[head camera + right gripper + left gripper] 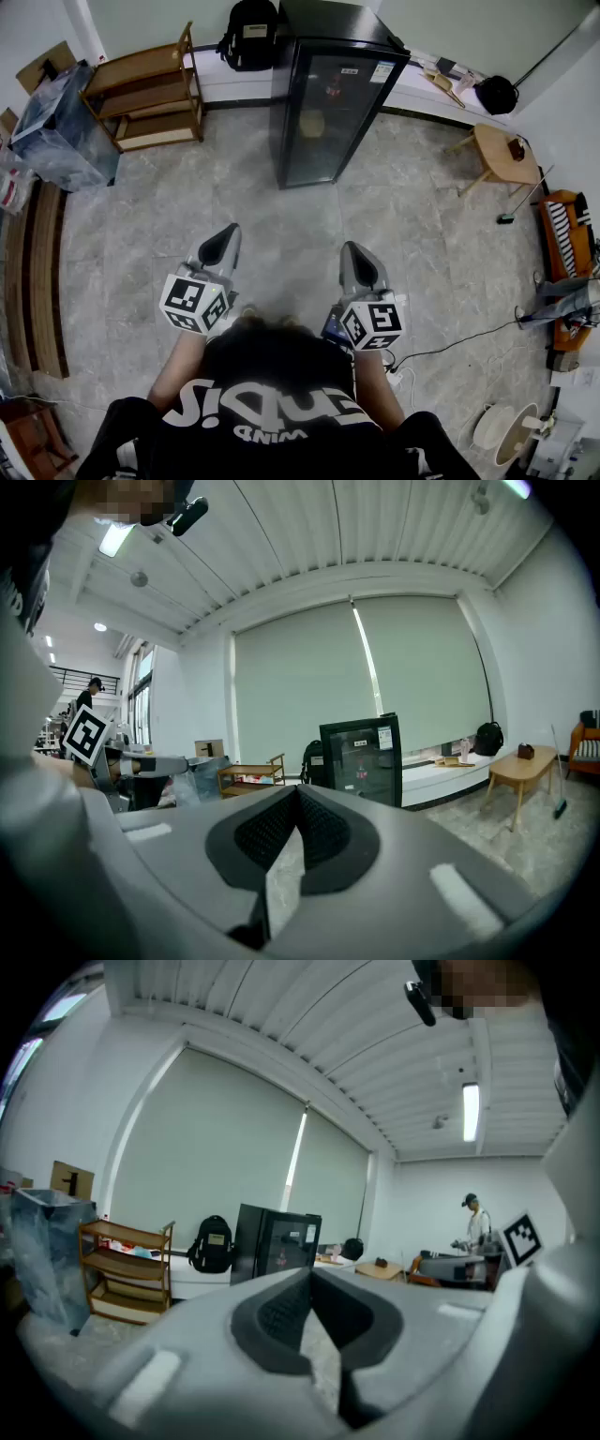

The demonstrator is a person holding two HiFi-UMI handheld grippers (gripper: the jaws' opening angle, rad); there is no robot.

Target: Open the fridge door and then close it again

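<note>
The black fridge (328,98) with its glass door closed stands against the far wall, a good stretch of floor away from me. It also shows small in the left gripper view, fridge (277,1241), and in the right gripper view, fridge (363,758). My left gripper (223,244) and right gripper (362,261) are held side by side in front of my body, pointing roughly level toward the fridge. In both gripper views the jaws meet at the tips, left gripper (311,1275) and right gripper (298,793), shut with nothing between them.
A wooden shelf rack (145,94) stands left of the fridge and a black backpack (248,33) rests on the low ledge behind it. A small wooden table (502,155) sits to the right, a wrapped bundle (61,127) far left. A cable (459,339) crosses the floor near my right.
</note>
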